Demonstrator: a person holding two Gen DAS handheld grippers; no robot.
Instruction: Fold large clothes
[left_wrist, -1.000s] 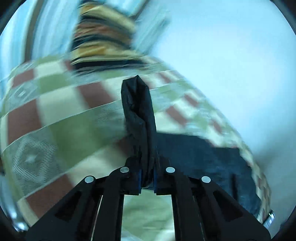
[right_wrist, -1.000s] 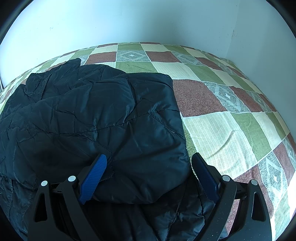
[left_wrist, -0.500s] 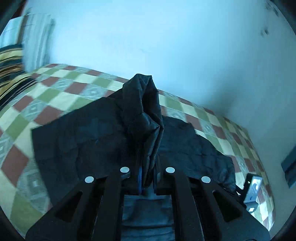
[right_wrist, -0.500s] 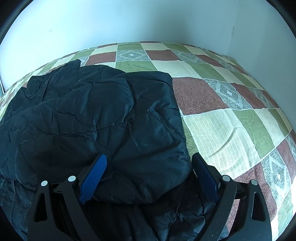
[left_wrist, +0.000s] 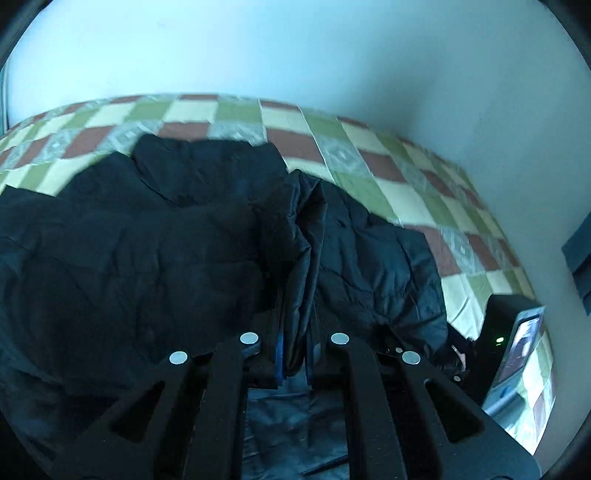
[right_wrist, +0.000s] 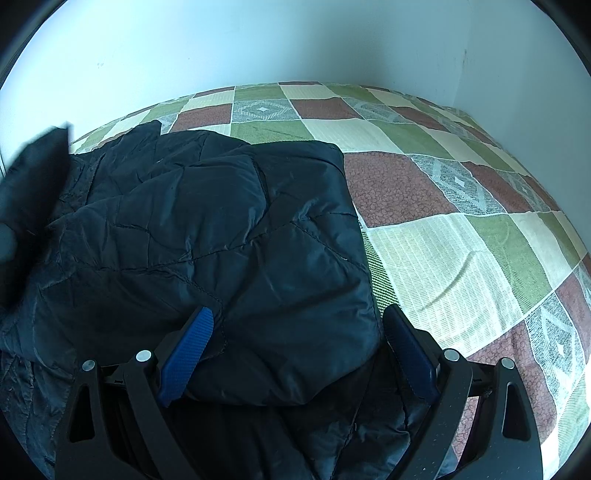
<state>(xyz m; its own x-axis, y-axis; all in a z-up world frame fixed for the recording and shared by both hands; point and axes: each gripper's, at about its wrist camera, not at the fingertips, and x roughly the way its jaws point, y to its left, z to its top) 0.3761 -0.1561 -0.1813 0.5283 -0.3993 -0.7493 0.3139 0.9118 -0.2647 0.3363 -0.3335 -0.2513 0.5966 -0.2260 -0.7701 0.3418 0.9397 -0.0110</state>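
The black quilted jacket (right_wrist: 207, 236) covers the near left of the checked bedspread (right_wrist: 443, 251), whose right side up to the white walls (right_wrist: 258, 40) lies bare and passable. In the left wrist view, a dark device with a lit screen (left_wrist: 517, 350) blocks the bed's right edge by the wall.

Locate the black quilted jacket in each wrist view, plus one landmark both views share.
Left wrist: the black quilted jacket fills left and centre, a pinched fold of it rising between the shut fingers of the left gripper.
Right wrist: jacket covers left and centre, its folded corner lying between the open fingers of the right gripper.
Shared landmark: checkered bedspread, beyond and right of the jacket.
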